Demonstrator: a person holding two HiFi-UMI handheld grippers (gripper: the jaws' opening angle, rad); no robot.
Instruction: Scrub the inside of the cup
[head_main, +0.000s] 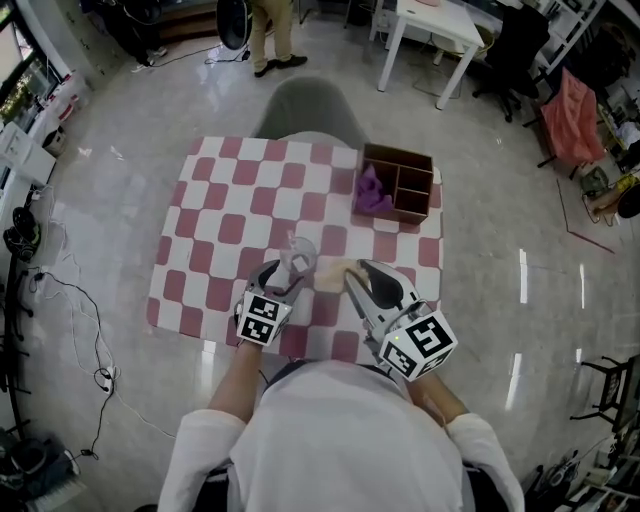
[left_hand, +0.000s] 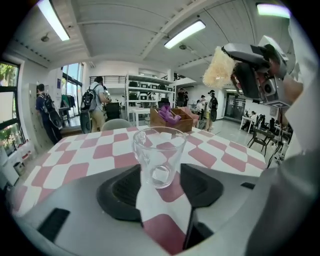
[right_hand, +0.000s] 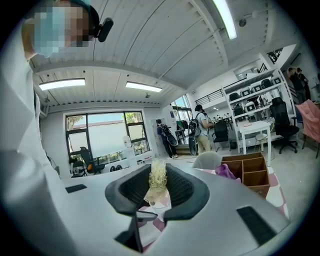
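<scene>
Closest to the lens, the left gripper (left_hand: 160, 176) had its jaws set round the lower wall of the cup (left_hand: 159, 149), a clear, empty glass. The pads appeared to lie against both of its sides, low down near the base. Whether the base rested on the tabletop (head_main: 230, 215) or hung just above it could not be told. The right gripper (right_hand: 157, 172) had its jaws pinching a pale, fibrous scrubber (right_hand: 158, 182), which was raised beside the cup and not yet inside it. Smooth glass held that low would probably pivot or slide between the pads once the scrubber pushed down into it. A harder squeeze to stop that might crack the thin wall. The scrubber was caught by a narrow part only, so twisting it against the inside could drag it free and leave it in the cup. The hard right jaws, following it in, might strike the rim. The cup sat near the person's edge of the tabletop, so a slip there could send it to the hard floor. Farther off, the wooden box (head_main: 398, 155) with its purple cloth (head_main: 372, 192) stood well clear.
</scene>
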